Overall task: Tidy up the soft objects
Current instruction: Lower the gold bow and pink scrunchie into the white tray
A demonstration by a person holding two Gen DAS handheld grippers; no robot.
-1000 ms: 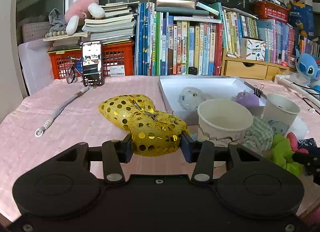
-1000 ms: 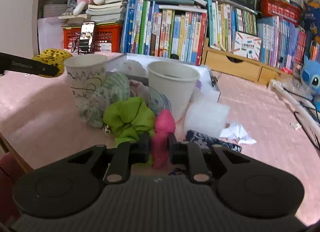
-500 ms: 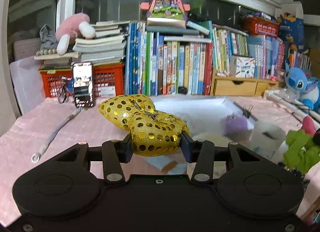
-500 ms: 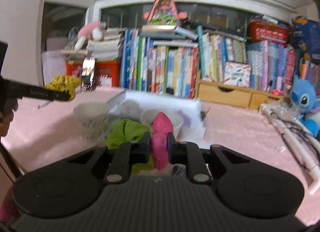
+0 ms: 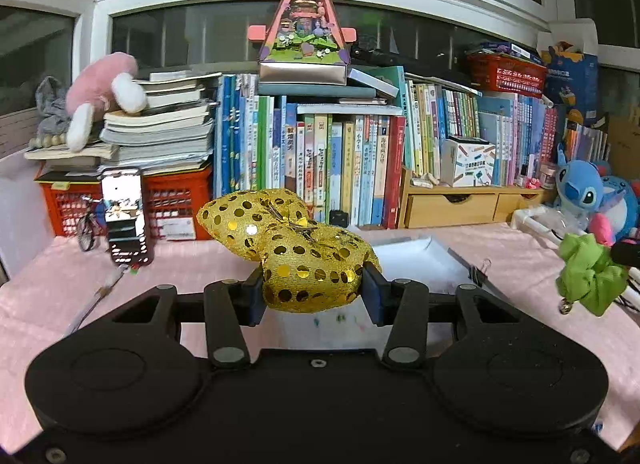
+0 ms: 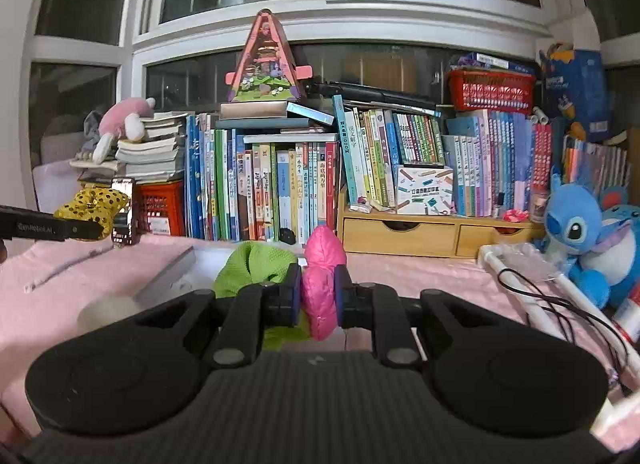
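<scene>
My left gripper [image 5: 313,294] is shut on a gold sequined bow [image 5: 292,252] and holds it in the air above the pink table and the near edge of the white box [image 5: 424,260]. The bow also shows at the far left of the right wrist view [image 6: 94,205]. My right gripper [image 6: 317,296] is shut on a pink and green scrunchie: the pink part [image 6: 322,284] sits between the pads and the green part [image 6: 254,270] hangs to the left. The scrunchie shows at the right of the left wrist view [image 5: 590,274], lifted above the table.
A row of books [image 5: 340,167] and a red crate [image 5: 176,211] line the back. A phone [image 5: 125,219] stands at the left. A blue plush [image 6: 588,240] and a white tube with cables [image 6: 560,296] lie at the right. A paper cup's rim [image 6: 108,310] shows low left.
Both grippers have risen well above the table with their loads. The cups and the loose soft items have dropped out of view below the grippers.
</scene>
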